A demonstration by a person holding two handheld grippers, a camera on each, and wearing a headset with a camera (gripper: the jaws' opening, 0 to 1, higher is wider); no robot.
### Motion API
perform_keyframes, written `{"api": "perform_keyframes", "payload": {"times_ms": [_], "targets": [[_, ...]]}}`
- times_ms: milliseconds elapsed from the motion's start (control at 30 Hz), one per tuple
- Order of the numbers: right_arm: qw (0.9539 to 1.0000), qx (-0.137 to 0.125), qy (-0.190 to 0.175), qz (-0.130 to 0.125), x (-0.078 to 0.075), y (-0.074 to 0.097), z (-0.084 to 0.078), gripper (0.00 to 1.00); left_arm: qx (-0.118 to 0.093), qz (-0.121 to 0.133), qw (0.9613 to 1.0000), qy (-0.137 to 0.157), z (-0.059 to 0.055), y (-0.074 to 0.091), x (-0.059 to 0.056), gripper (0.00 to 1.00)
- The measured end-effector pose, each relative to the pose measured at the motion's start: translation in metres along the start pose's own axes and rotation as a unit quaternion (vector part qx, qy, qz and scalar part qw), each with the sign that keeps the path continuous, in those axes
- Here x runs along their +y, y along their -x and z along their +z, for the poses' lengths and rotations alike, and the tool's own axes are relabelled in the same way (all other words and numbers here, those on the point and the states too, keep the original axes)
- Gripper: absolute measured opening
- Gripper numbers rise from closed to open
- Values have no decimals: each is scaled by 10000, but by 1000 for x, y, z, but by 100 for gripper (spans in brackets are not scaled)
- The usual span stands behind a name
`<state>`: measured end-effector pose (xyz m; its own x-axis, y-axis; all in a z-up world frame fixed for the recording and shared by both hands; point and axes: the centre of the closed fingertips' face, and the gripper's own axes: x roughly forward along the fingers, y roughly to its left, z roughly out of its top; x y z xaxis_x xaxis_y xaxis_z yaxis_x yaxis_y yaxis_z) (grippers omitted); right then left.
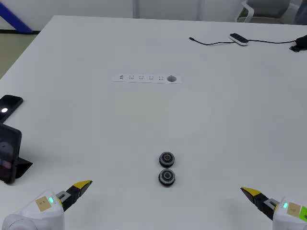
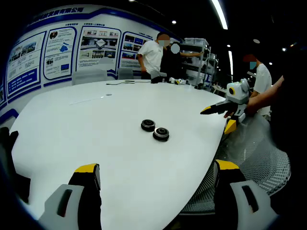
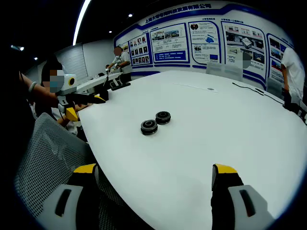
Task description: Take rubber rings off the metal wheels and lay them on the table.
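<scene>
Two small metal wheels with black rubber rings sit side by side on the white table: the far wheel (image 1: 166, 159) (image 2: 147, 125) (image 3: 163, 117) and the near wheel (image 1: 167, 177) (image 2: 161, 134) (image 3: 149, 127). My left gripper (image 1: 79, 188) (image 2: 156, 175) hovers at the near left table edge, open and empty, well left of the wheels. At the near right edge my right gripper (image 1: 250, 193) (image 3: 156, 175) is also open and empty. Each gripper appears in the other's view: the right gripper (image 2: 213, 108) and the left gripper (image 3: 93, 97).
A white power strip (image 1: 147, 78) lies mid-table beyond the wheels. Two phones (image 1: 7, 106) sit at the left edge, one propped on a stand (image 1: 9, 158). A cable with a small remote (image 1: 238, 39) lies at the far right. People stand beyond the table (image 2: 156, 55).
</scene>
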<state>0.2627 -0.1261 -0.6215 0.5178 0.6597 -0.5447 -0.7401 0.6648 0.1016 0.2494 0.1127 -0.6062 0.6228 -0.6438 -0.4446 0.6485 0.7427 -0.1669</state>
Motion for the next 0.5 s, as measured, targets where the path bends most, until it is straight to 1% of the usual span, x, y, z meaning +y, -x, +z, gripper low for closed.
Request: {"api": "perform_keyframes", "payload": {"times_ms": [100,500], "targets": [[10000,9,0,9,1,0,0,99,7,11,10000,7,-1,0,1,100],[10000,35,-15,37,2,0,-2,99,43,9,10000,10,-4,-1,-2,100]]}}
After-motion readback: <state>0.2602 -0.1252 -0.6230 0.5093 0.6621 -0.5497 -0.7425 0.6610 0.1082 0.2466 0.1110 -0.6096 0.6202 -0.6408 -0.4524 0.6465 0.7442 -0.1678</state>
